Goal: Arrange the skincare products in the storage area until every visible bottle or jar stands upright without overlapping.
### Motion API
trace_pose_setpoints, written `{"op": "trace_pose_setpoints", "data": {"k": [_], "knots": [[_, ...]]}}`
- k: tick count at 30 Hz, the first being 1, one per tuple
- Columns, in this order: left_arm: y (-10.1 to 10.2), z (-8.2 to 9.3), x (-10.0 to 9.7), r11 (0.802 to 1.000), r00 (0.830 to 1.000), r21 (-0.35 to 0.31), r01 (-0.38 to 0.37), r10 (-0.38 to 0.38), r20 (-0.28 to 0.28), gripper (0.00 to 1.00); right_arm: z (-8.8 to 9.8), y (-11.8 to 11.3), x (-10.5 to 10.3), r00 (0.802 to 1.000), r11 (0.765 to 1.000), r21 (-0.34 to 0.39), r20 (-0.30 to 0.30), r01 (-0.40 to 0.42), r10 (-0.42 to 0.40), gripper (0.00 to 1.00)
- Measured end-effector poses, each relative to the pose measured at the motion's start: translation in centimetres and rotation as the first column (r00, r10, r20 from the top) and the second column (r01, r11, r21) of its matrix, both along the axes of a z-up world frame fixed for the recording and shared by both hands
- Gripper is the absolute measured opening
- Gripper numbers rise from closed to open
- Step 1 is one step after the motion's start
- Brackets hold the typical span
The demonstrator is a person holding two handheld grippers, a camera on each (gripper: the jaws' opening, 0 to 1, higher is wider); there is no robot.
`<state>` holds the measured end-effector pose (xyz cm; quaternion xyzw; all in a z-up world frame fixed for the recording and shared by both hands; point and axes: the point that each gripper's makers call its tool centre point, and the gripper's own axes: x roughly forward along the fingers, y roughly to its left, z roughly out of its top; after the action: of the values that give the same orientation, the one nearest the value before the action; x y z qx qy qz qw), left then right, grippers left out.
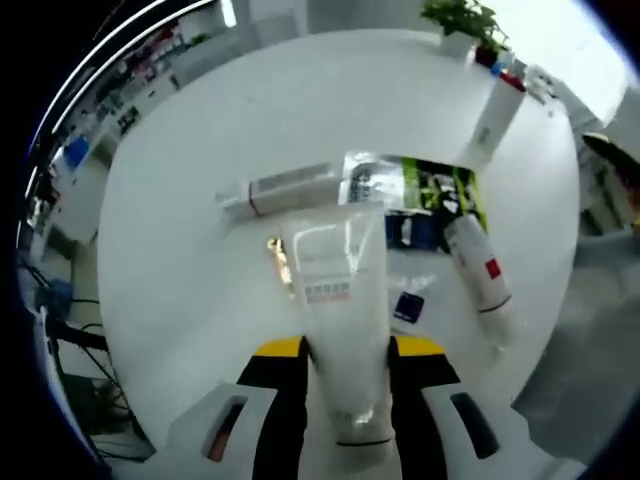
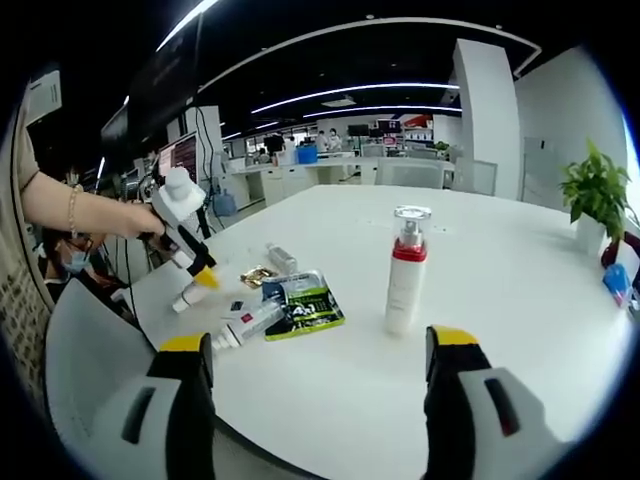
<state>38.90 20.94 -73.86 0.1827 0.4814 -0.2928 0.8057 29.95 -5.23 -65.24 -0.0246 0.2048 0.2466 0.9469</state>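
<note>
Skincare products lie scattered on your white table (image 2: 520, 300): a green-and-black sachet (image 1: 440, 190) at twelve o'clock from your left tool (image 1: 345, 375), a white tube (image 1: 285, 190) at eleven, a red-labelled bottle (image 1: 480, 270) lying at one. Your left tool pinches a translucent tube (image 1: 335, 290), lifted; stand it next, I judge. Your right tool (image 2: 320, 370) is spread, holding nothing; the pump bottle (image 2: 405, 275) at twelve already stands.

White tube (image 1: 337, 310) held, pump bottle (image 2: 406, 272) upright

Left gripper view looks steeply down, close; right gripper view looks across — both share the table (image 2: 500, 330).
</note>
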Motion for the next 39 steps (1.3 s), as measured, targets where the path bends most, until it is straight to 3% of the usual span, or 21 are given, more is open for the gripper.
{"op": "trace_pose_setpoints", "data": {"k": [13, 25, 29, 36, 39], "knots": [[-1.2, 2.8, -0.5, 0.996, 0.991, -0.074, 0.040, -0.030, 0.128, 0.27, 0.1, 0.2, -0.1, 1.000, 1.000, -0.005, 0.008, -0.011, 0.011, 0.87], [-2.2, 5.0, -1.2, 0.987, 0.979, -0.152, 0.058, -0.027, 0.201, 0.27, 0.2, 0.3, -0.1, 1.000, 1.000, -0.008, 0.012, -0.018, 0.018, 0.87], [-3.0, 6.5, -1.8, 0.982, 0.973, -0.177, 0.068, -0.026, 0.228, 0.27, 0.3, 0.4, -0.1, 1.000, 1.000, -0.004, 0.014, -0.020, 0.020, 0.87], [-4.8, 9.8, -2.2, 0.964, 0.958, -0.255, 0.073, 0.003, 0.288, 0.27, 1.4, 0.7, -0.1, 0.999, 0.999, 0.044, 0.032, -0.025, 0.024, 0.86], [-5.9, 11.2, -2.5, 0.956, 0.950, -0.283, 0.081, 0.012, 0.313, 0.27, 2.5, 0.9, 0.2, 0.999, 0.990, 0.143, 0.037, 0.007, -0.012, 0.86]]}}
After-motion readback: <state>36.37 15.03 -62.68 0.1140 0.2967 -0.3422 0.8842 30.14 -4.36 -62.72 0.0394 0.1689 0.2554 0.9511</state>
